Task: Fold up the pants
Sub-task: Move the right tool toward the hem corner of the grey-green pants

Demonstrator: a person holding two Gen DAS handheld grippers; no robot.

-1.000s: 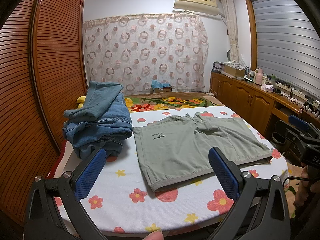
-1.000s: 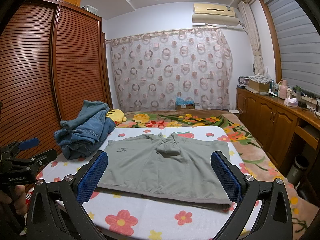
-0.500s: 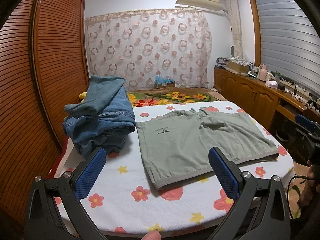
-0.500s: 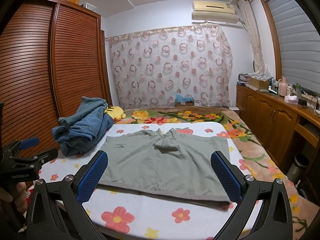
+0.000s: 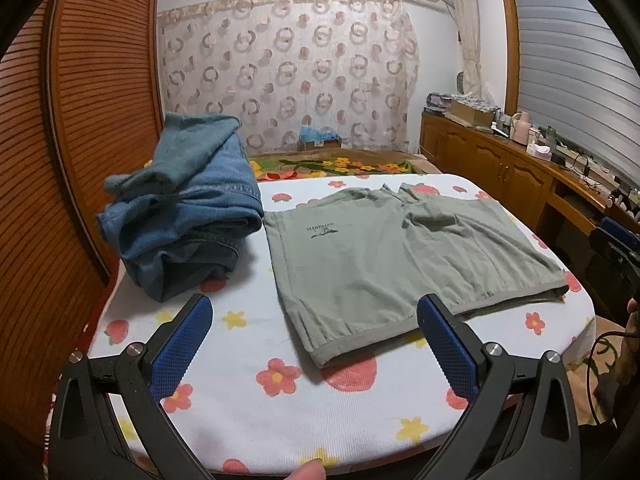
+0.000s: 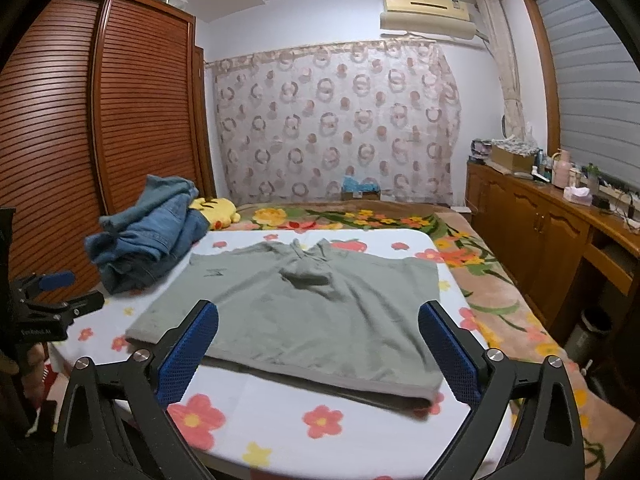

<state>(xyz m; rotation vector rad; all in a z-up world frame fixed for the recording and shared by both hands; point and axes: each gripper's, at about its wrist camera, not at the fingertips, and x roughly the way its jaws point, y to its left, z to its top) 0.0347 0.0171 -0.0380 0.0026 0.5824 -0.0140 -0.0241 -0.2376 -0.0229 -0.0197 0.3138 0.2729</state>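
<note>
Grey-green pants (image 5: 392, 256) (image 6: 304, 308) lie flat and folded on the white flowered table cover (image 5: 256, 412) (image 6: 288, 436), their waistband edge toward me. My left gripper (image 5: 316, 332) hovers open at the near edge, just left of the pants' front corner, with nothing between its blue pads. In the right wrist view my right gripper (image 6: 320, 340) is open above the pants' near hem, holding nothing. The left gripper's body (image 6: 44, 304) shows at that view's left edge, the right one's (image 5: 616, 248) at the left wrist view's right edge.
A heap of blue jeans (image 5: 180, 208) (image 6: 148, 232) sits at the cover's left, close beside the pants. A yellow plush toy (image 6: 216, 208) lies behind it. Louvred wardrobe doors (image 6: 80, 140) stand left, a wooden sideboard (image 6: 552, 224) right, a flowered blanket (image 6: 460, 256) beyond.
Both grippers have moved forward and lower toward the table, so the pants and jeans look larger. Both stay open; the clothes have not moved.
</note>
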